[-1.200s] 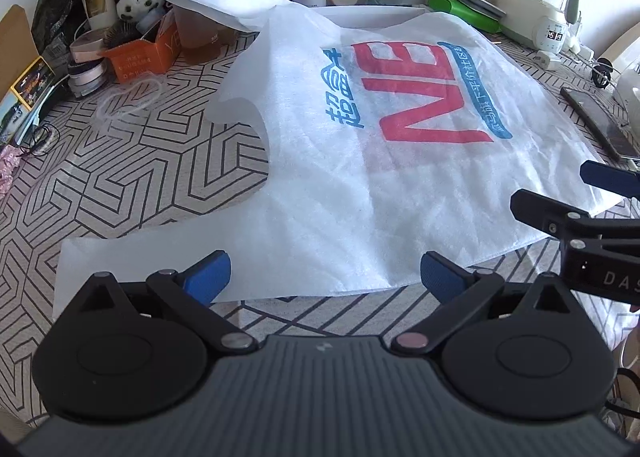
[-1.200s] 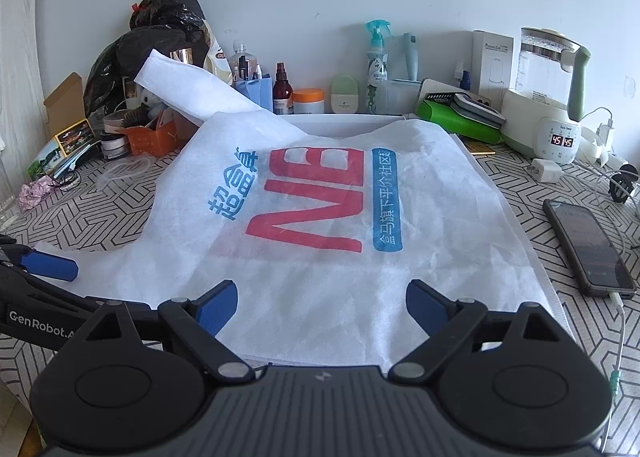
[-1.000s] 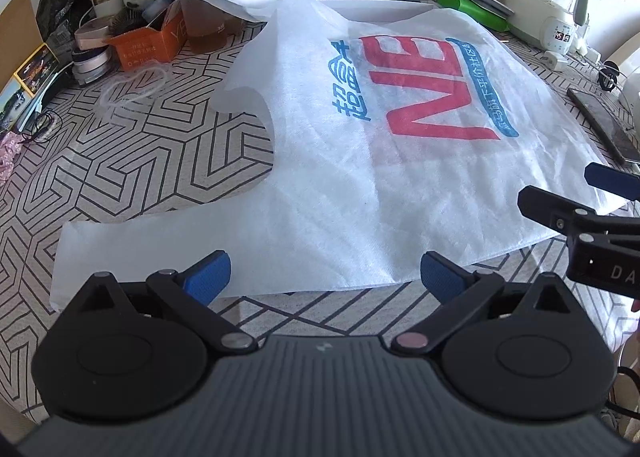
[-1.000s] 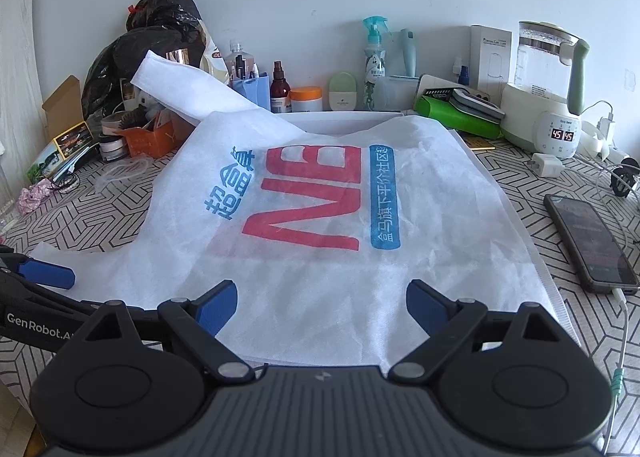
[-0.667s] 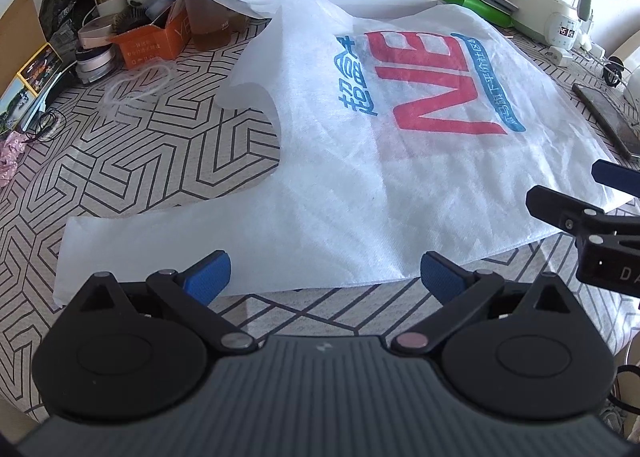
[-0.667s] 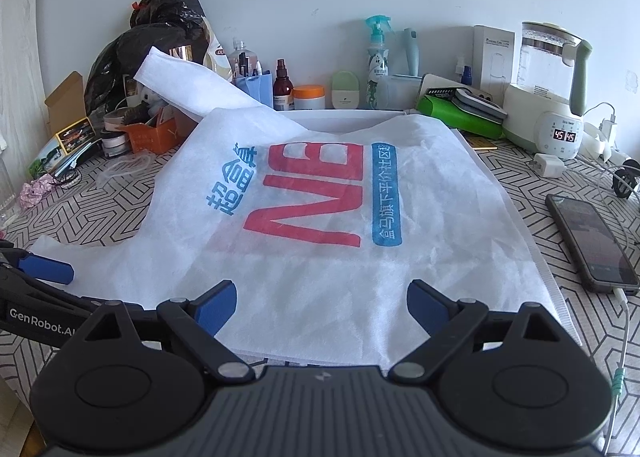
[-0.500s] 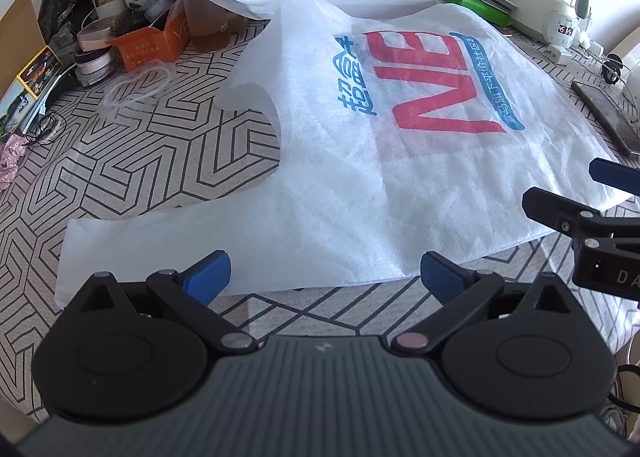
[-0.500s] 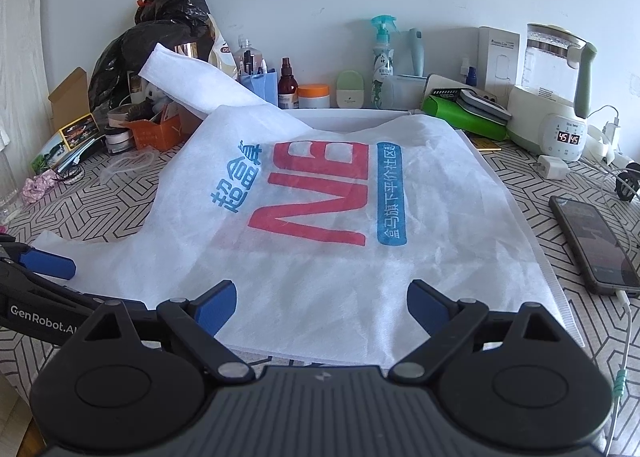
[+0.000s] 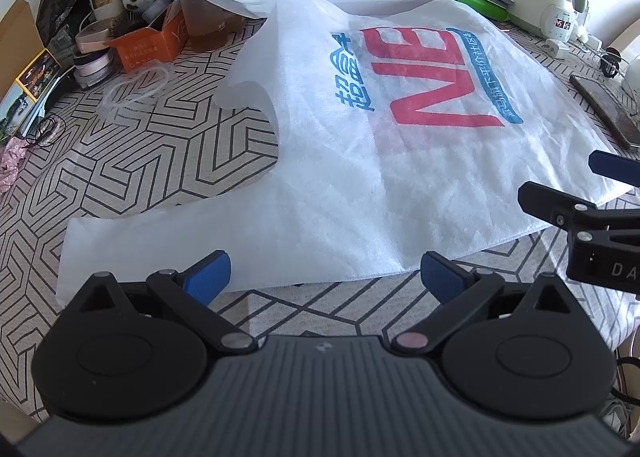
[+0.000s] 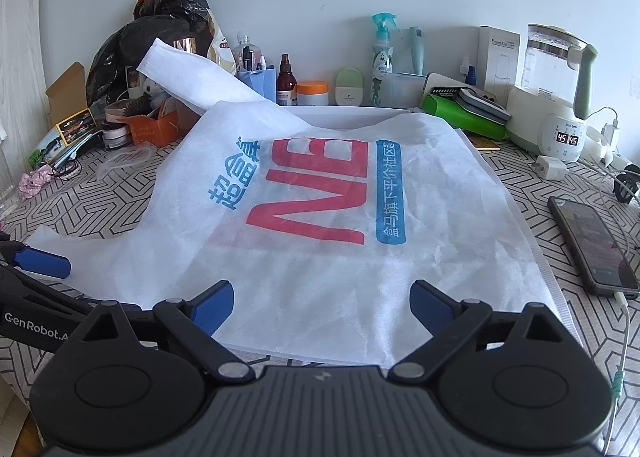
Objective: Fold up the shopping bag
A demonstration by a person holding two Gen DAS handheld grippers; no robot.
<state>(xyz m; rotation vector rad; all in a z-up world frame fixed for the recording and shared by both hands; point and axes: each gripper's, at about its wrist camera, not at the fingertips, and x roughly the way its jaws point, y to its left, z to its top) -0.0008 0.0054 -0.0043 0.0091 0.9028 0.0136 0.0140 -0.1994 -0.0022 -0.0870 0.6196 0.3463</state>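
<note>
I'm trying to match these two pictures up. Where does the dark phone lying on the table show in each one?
Left wrist view: the phone lies at the far right edge, beyond the bag's right side, partly cut off.
Right wrist view: the phone lies at the right, just past the bag's right edge, with a cable at its near end.
Shared landmark: the red letters on the white shopping bag.

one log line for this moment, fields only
stage: pre-grasp | shopping bag: flat, unfolded | left tongs: open, empty | right tongs: open, empty
</note>
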